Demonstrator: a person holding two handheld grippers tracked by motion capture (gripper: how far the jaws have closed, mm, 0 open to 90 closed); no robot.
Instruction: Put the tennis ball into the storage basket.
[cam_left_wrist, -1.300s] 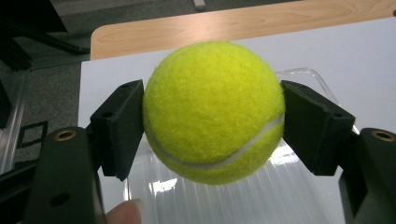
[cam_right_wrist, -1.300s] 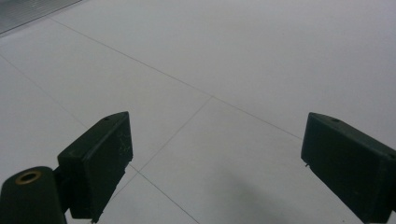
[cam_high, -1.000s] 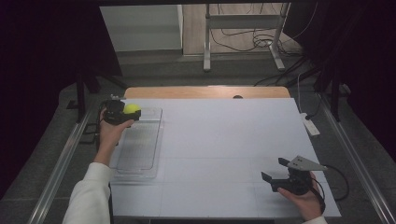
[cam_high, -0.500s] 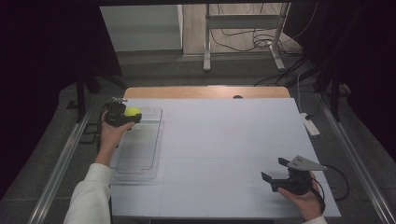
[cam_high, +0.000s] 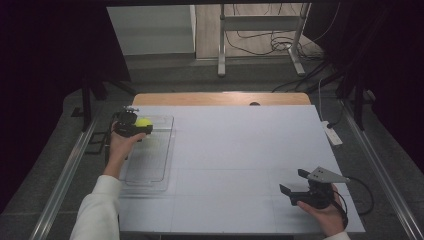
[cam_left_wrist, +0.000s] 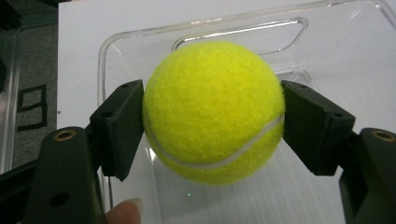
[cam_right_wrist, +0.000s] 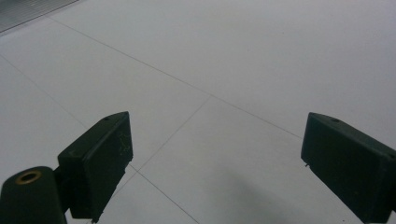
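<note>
Tennis ball (cam_left_wrist: 212, 112) is pinched by the left tool (cam_left_wrist: 212, 116) above the clear tray's (cam_high: 167, 150) far end, right tool (cam_high: 292, 184) spread and idle over the counter (cam_high: 240, 145) — if released high, the ball could be bounced out.

A yellow-green tennis ball (cam_left_wrist: 212, 112) with a white curved seam, black pads (cam_left_wrist: 119, 126), a clear tray (cam_high: 150, 160), white table (cam_high: 240, 150).

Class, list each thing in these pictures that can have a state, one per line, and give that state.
Tennis ball: gripped between the pads, held above the tray.
Left claw: shut on the tennis ball.
Right claw: open, nothing between its jaws, over the white table.
Clear plastic tray: upright on the table, nothing lying in it.
</note>
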